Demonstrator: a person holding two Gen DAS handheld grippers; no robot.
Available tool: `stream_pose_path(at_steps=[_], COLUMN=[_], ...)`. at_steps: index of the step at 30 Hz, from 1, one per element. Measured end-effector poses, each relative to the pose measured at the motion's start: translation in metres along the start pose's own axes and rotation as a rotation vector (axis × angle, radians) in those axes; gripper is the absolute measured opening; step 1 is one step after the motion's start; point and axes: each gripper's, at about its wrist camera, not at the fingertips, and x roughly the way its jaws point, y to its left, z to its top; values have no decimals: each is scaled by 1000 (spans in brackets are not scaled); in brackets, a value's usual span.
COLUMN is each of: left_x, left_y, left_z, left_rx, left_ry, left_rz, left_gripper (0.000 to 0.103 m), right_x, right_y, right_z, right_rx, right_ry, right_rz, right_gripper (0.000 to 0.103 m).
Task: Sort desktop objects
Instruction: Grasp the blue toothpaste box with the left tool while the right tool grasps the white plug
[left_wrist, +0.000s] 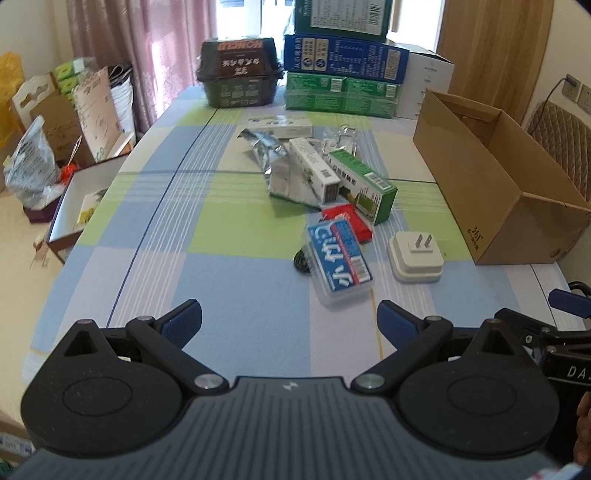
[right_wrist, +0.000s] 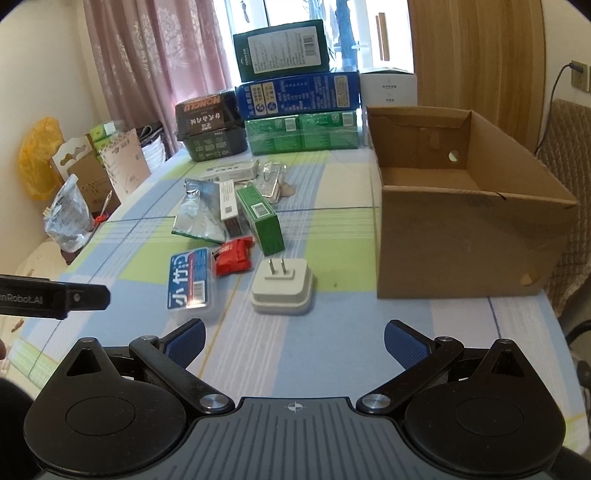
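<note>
Small objects clustered mid-table beside your open cardboard box (right_wrist: 469, 236).
You have a white plug adapter (right_wrist: 282, 290) lying prongs-up nearest the box, a clear case with a blue label (right_wrist: 192, 286) flat to its left, a red packet (right_wrist: 234, 254) just behind them, then a green carton (right_wrist: 260, 219), a white carton (right_wrist: 231, 214) and a crumpled silver pouch (right_wrist: 199, 216) lying packed together.

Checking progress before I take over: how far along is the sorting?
Nothing looks done: the cardboard box appears empty. Nothing is in hand; the left gripper and right gripper are both open. Left on the table: white plug adapter, blue-labelled clear case, red packet, green carton, foil pouch.
</note>
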Motion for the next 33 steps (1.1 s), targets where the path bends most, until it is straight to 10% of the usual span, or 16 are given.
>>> stream_pose_path(at_steps=[25,33], left_x=[123,131], left_y=[-23,-14], left_z=[22,17], left_rx=[11,45], left_ry=[30,28], left_rz=[-131,-88], left_gripper=[86,55], right_x=[97,102], right_y=[-19,-7], right_z=[3,4], right_rx=[-26,-56], right_ry=[76,61], right_rz=[-7,19], right_gripper=[81,81])
